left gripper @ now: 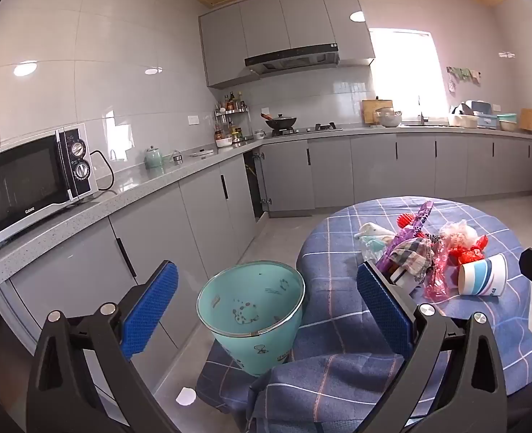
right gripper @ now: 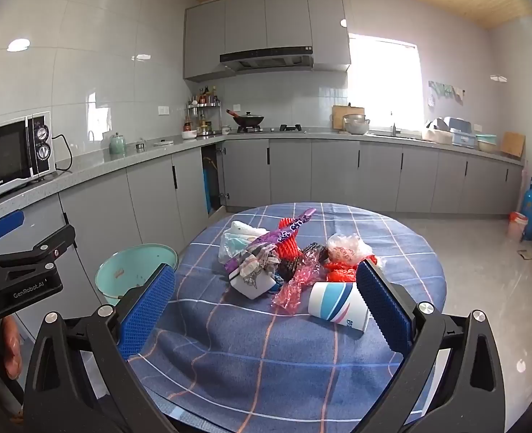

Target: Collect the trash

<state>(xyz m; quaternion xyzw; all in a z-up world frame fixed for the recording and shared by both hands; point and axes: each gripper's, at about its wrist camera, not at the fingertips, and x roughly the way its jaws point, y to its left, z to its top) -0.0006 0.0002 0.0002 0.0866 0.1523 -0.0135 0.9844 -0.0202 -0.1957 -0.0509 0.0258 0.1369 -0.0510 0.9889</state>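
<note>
A heap of trash [right gripper: 284, 256] lies on the round table with the blue checked cloth [right gripper: 302, 353]: a purple wrapper [right gripper: 287, 232], red and pink plastic, crumpled clear bags and a striped paper cup [right gripper: 338, 305] on its side. A teal bin [left gripper: 251, 306] stands on a cloth-draped seat left of the table. My left gripper [left gripper: 266, 296] hovers open in front of the bin, nothing between its blue pads. My right gripper [right gripper: 266, 296] is open low over the table, short of the heap, its right pad beside the cup. The trash heap [left gripper: 421, 249] also shows in the left wrist view.
A grey L-shaped counter runs along the walls, with a microwave [left gripper: 31, 180] at the left and a wok [right gripper: 248, 119] on the stove. One lower cabinet door stands ajar. A blue gas cylinder [right gripper: 531, 213] and a small bin stand at the far right. A hand [right gripper: 11, 346] holds the left gripper.
</note>
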